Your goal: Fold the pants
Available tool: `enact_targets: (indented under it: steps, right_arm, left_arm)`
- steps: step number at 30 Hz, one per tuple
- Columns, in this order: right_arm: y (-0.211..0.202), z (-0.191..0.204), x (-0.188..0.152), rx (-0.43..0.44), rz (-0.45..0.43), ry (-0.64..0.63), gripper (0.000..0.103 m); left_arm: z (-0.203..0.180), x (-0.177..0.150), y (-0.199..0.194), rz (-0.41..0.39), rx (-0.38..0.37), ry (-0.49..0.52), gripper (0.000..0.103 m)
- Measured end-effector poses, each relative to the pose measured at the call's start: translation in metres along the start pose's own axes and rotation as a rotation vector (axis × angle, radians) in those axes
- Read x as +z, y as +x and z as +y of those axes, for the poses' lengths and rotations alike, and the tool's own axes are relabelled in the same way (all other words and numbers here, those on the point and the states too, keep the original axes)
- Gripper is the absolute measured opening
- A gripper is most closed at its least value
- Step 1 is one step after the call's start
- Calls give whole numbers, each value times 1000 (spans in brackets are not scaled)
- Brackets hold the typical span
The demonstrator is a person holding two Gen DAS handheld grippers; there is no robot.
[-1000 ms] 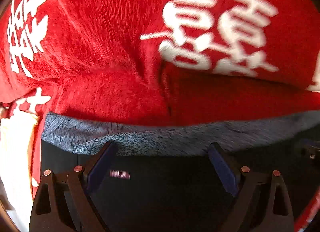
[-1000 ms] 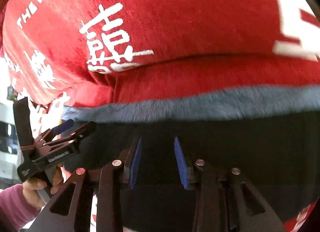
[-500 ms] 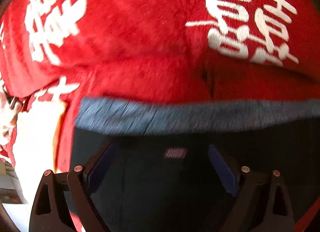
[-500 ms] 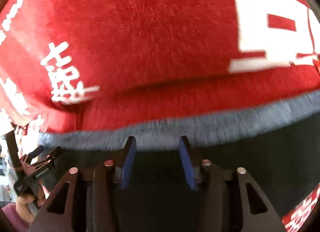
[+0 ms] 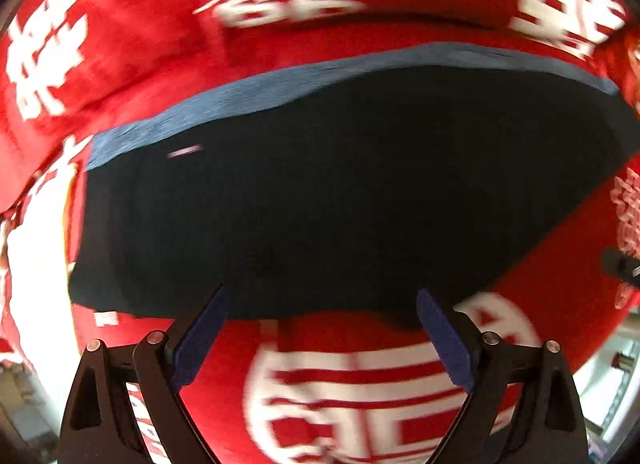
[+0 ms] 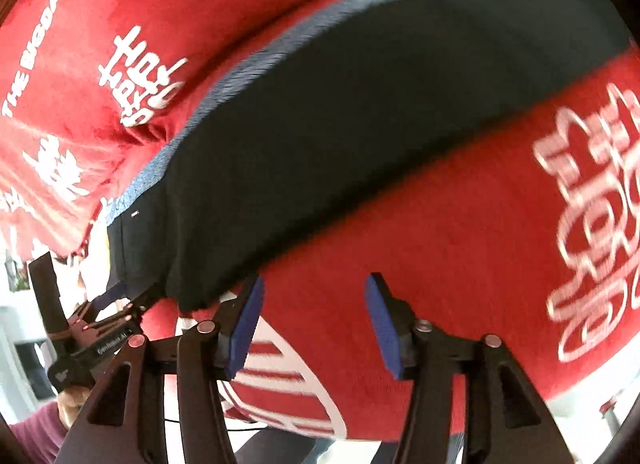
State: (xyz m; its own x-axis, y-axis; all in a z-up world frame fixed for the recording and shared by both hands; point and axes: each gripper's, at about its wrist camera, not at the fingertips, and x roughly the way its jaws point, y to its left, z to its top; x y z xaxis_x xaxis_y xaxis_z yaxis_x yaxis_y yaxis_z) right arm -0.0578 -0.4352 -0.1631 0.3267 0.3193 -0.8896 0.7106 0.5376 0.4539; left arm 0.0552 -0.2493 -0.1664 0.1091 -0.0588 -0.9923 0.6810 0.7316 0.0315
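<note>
Nearest me in the left wrist view, my left gripper (image 5: 322, 338) has its jaws spread wide with nothing between them; only the red cloth (image 5: 360, 384) with its white print shows in the gap. Just beyond the blue pads (image 5: 200, 338) lies the near edge of the pants (image 5: 340, 192), a dark folded slab spread flat on the cloth, with a blue-grey band (image 5: 248, 92) along the far edge and a small pale tag (image 5: 185, 151) near the far left corner. More red cloth with white characters runs past the band to the far side.

In the right wrist view, my right gripper (image 6: 314, 324) is opening, its jaws empty over bare red cloth (image 6: 440, 224), just near of the pants' edge. The pants (image 6: 340, 124) stretch diagonally from near left to far right, the band (image 6: 248, 64) on their far side. At the near left I see the left gripper (image 6: 116, 304) beside the pants' near left corner, held by a hand (image 6: 74, 404) in a purple sleeve (image 6: 36, 432). Both views are blurred.
</note>
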Motion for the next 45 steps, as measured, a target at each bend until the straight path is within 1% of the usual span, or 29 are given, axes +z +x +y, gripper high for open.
enact_targets:
  steps: [3, 6, 10, 11, 13, 17, 20, 23, 25, 26, 29, 30, 31, 32, 33, 35, 37, 40, 42, 43, 44, 45]
  right_arm:
    - [-7, -25, -10, 6, -1, 63, 59]
    - [-18, -53, -14, 8, -7, 105, 59]
    - [-34, -88, -7, 10, -16, 149, 59]
    - [-38, -97, -4, 10, -23, 154, 59]
    - [-48, -116, 5, 10, -39, 162, 59]
    - [-67, -156, 35, 5, -88, 187, 59]
    - [-81, -184, 67, -9, -135, 192, 59]
    - [-93, -208, 103, -42, -192, 189, 59]
    - [-97, -219, 124, -63, -227, 199, 59]
    - [-99, -224, 132, -71, -243, 205, 59]
    - [-100, -234, 154, -91, -286, 219, 59]
    - [-100, -237, 159, -90, -299, 225, 56]
    - [-99, -236, 162, -89, -312, 225, 50]
    - [-99, -235, 165, -89, -321, 216, 31]
    - [-99, -232, 166, -98, -323, 206, 26]
    - [-103, -231, 166, -96, -334, 189, 21]
    - [-105, -229, 167, -106, -341, 155, 20]
    - [-97, -231, 170, -143, -308, 109, 20]
    - [-96, -231, 171, -161, -294, 74, 23]
    - [-98, -230, 171, -163, -287, 66, 26]
    - [-101, -230, 169, -170, -276, 65, 31]
    - [-105, -231, 166, -185, -269, 71, 39]
  left_arm:
    - [-37, 6, 0, 6, -40, 38, 95]
    - [-74, 14, 0, 15, -52, 78, 95]
    - [-119, 25, 1, 14, -60, 118, 95]
    - [-122, 28, 2, 15, -59, 119, 95]
    - [-141, 37, 5, 16, -53, 113, 95]
    - [-172, 64, 12, 8, -40, 77, 95]
    - [-196, 85, 16, -14, -30, 49, 95]
    - [-215, 106, 15, -41, -25, 8, 95]
    - [-225, 120, 15, -60, -22, -16, 95]
    - [-232, 124, 15, -57, -11, -23, 95]
    - [-256, 129, 12, -61, 12, -37, 95]
    - [-258, 133, 16, -58, 17, -39, 95]
    - [-261, 137, 21, -48, 26, -40, 95]
    - [-265, 142, 22, -43, 30, -41, 95]
    - [-269, 141, 22, -42, 34, -42, 95]
    - [-270, 140, 22, -52, 42, -45, 95]
    - [-271, 141, 23, -60, 53, -42, 95]
    - [-269, 143, 40, -26, 39, -48, 96]
    - [-263, 146, 45, -17, 22, -85, 100]
    - [-261, 147, 47, -7, 13, -94, 100]
    - [-260, 147, 47, -3, 6, -97, 100]
    - [-260, 147, 47, -2, 2, -96, 100]
